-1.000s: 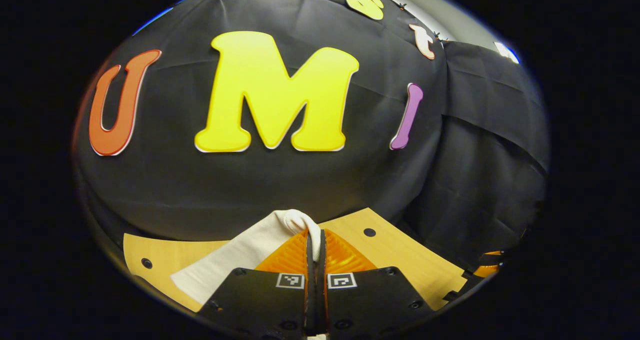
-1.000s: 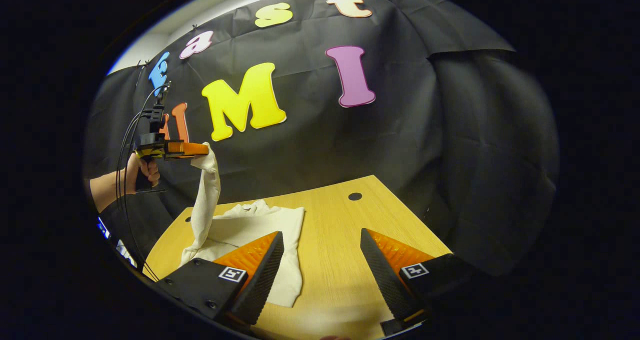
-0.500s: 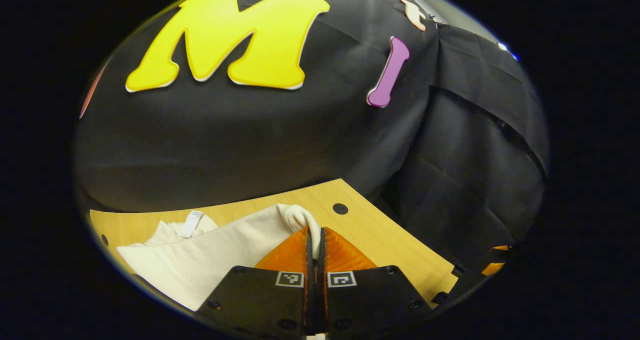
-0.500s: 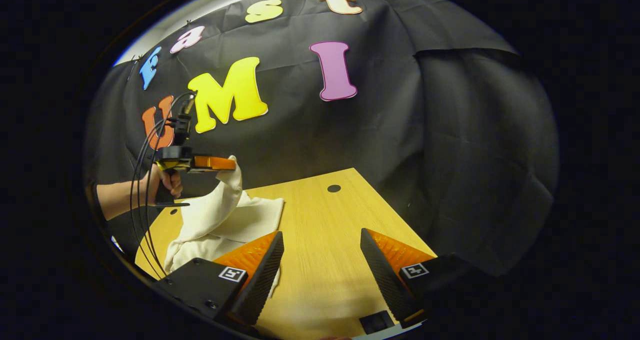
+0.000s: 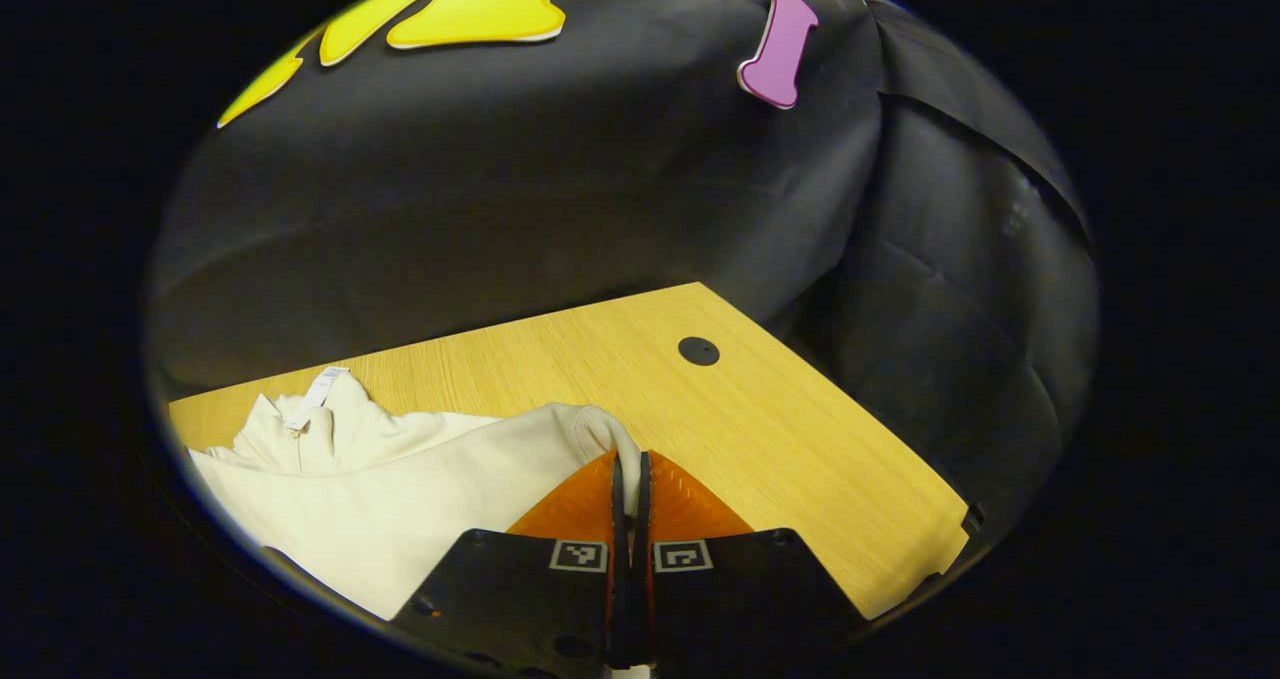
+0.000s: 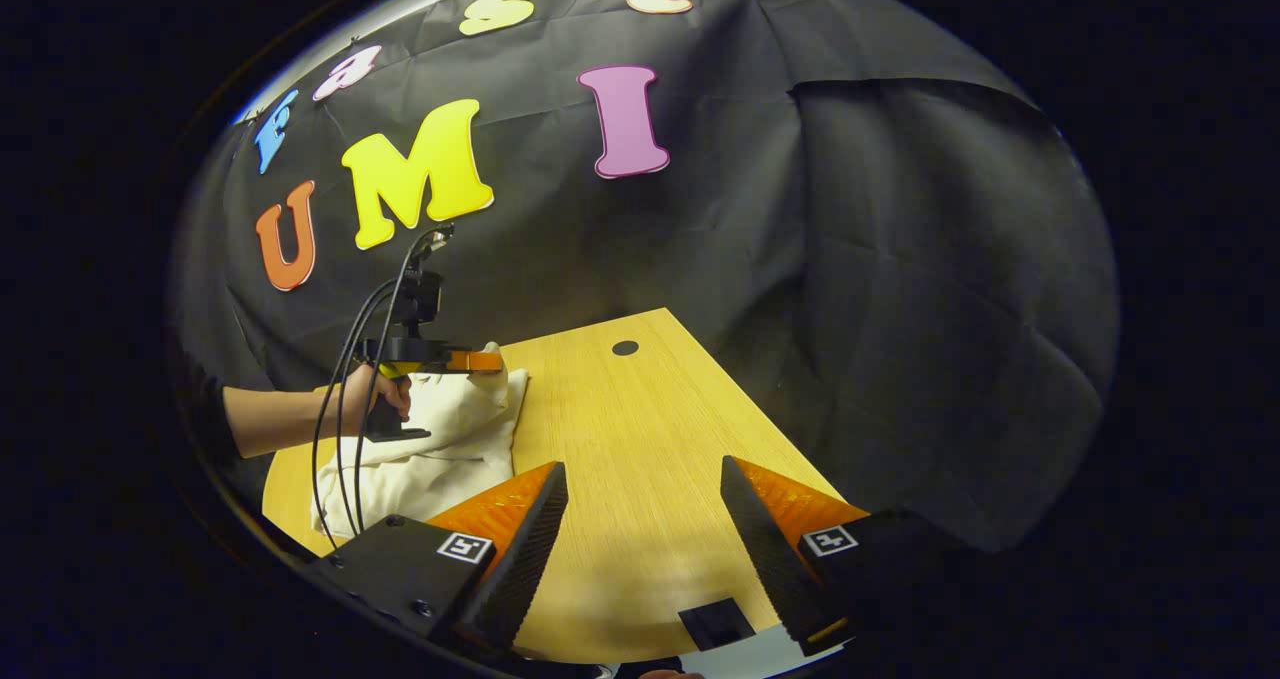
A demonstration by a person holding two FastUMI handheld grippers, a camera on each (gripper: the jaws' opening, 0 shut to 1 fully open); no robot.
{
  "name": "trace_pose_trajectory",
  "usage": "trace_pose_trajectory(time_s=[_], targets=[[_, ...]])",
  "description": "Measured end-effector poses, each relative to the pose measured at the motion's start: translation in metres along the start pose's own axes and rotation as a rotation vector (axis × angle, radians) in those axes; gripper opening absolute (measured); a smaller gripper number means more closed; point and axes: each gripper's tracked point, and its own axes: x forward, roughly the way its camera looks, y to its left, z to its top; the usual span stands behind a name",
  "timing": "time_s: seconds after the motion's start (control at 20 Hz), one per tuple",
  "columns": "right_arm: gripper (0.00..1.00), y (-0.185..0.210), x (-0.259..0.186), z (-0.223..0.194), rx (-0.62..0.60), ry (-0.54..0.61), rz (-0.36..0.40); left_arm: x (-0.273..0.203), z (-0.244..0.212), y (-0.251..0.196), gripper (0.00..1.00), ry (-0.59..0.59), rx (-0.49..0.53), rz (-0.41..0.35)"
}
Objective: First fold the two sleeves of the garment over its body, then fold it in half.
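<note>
Cream long-sleeved cotton garment [image 5: 380,489]: on pale wooden worktop [image 5: 800,459], toward left edge. Left gripper [image 5: 628,474]: fingers clamped on ribbed sleeve cuff [image 5: 600,431], low over body. Right gripper [image 6: 645,519]: fingers apart, empty. Risk: sleeve bunching or landing crooked if released early.

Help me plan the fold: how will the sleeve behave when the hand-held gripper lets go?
Likely floppy: the sleeve drapes limply from the left hand-held gripper. Probably light, since a pinch on the cuff carries it. It should stay put on the garment, not slide.
</note>
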Motion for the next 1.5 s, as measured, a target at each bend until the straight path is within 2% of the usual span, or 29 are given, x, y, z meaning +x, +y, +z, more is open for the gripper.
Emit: trace_pose_trajectory(time_s=[0.05,0.1,0.3,0.35,0.4,0.45,0.5,0.6,0.65,0.7,0.75,0.8,0.85,0.9,1.0,1.05,1.1,1.25,1.35,1.45,1.5], targets=[[0.92,-0.001,0.0,-0.001,0.003,0.008,-0.002,0.005,-0.003,0.004,0.03,-0.01,-0.008,0.013],[0.96,-0.001,0.001,-0.003,0.003,0.014,-0.002,0.01,-0.006,0.007,0.04,-0.017,-0.018,0.028],[0.96,0.01,0.005,-0.002,-0.027,0.03,0.021,0.005,-0.01,0.002,0.1,-0.02,-0.028,0.017],[0.92,0.015,0.008,0.002,-0.034,0.026,0.035,-0.005,-0.006,-0.001,0.09,-0.035,-0.018,0.011],[0.92,0.023,0.01,0.008,-0.038,0.018,0.053,-0.014,-0.003,0.002,0.43,-0.052,-0.009,0.027],[0.96,0.031,0.013,0.014,-0.047,0.007,0.071,-0.027,0.006,0.003,0.77,-0.08,-0.005,0.043],[0.96,0.039,0.016,0.018,-0.063,-0.006,0.089,-0.039,0.013,0.004,0.85,-0.107,-0.007,0.051],[0.96,0.057,0.02,0.028,-0.097,-0.036,0.123,-0.067,0.024,0.012,0.87,-0.156,-0.005,0.083],[0.92,0.066,0.022,0.031,-0.11,-0.046,0.139,-0.086,0.028,0.019,0.88,-0.182,0.001,0.112],[0.96,0.077,0.023,0.031,-0.121,-0.054,0.157,-0.11,0.034,0.022,0.89,-0.213,0.003,0.141],[0.96,0.088,0.024,0.032,-0.129,-0.059,0.176,-0.133,0.036,0.025,0.89,-0.243,-0.009,0.158],[0.92,0.099,0.026,0.031,-0.132,-0.065,0.196,-0.154,0.034,0.028,0.9,-0.266,-0.031,0.17],[0.92,0.111,0.027,0.032,-0.133,-0.068,0.216,-0.173,0.026,0.037,0.91,-0.28,-0.045,0.187],[0.96,0.123,0.027,0.029,-0.134,-0.066,0.235,-0.191,0.019,0.047,0.94,-0.29,-0.043,0.215],[0.96,0.142,0.027,0.023,-0.136,-0.06,0.269,-0.225,0.002,0.066,0.94,-0.296,-0.027,0.282],[0.92,0.152,0.027,0.02,-0.142,-0.054,0.284,-0.244,-0.012,0.076,0.94,-0.29,-0.037,0.309],[0.96,0.161,0.026,0.015,-0.151,-0.047,0.298,-0.263,-0.028,0.084,0.95,-0.283,-0.058,0.325],[0.97,0.185,0.028,-0.002,-0.191,-0.005,0.331,-0.31,-0.07,0.112,0.95,-0.277,-0.063,0.396],[0.94,0.19,0.032,-0.013,-0.196,0.033,0.323,-0.33,-0.104,0.13,0.95,-0.215,-0.055,0.448],[0.97,0.186,0.035,-0.029,-0.197,0.071,0.305,-0.345,-0.143,0.148,0.95,-0.156,-0.075,0.465],[0.94,0.184,0.036,-0.036,-0.208,0.089,0.292,-0.348,-0.166,0.154,0.95,-0.12,-0.093,0.463]])
